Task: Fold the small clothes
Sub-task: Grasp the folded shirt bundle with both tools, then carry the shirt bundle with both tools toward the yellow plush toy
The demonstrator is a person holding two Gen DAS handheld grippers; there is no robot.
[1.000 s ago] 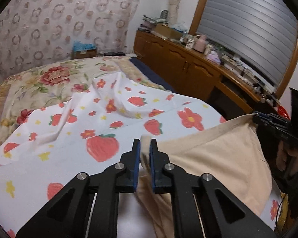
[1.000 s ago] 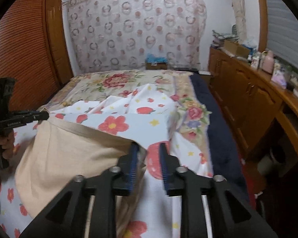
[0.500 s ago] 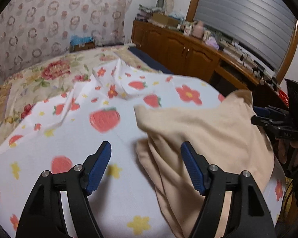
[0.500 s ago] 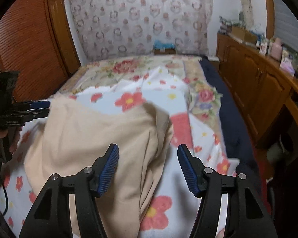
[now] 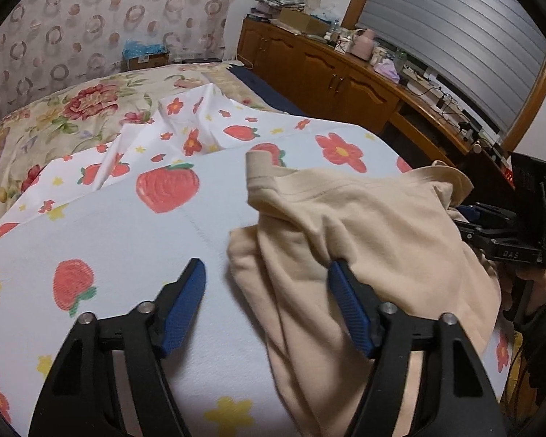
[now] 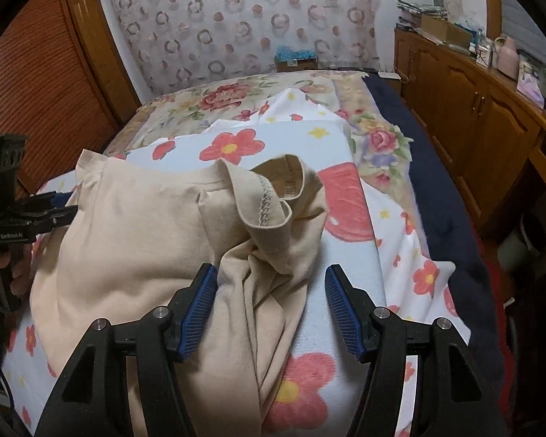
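So, both grippers let go, barely any folding done.
Left gripper and right gripper have just spread their jaws, pinching nothing; the beige garment lies rumpled on the sheet, hem curled, still needing folding.

Both wrist fisheyes look down-forward along their own claw, close over the bed. Left view faces from the garment's left side, right view from its right; both share garment, bedsheet, far curtain wall.
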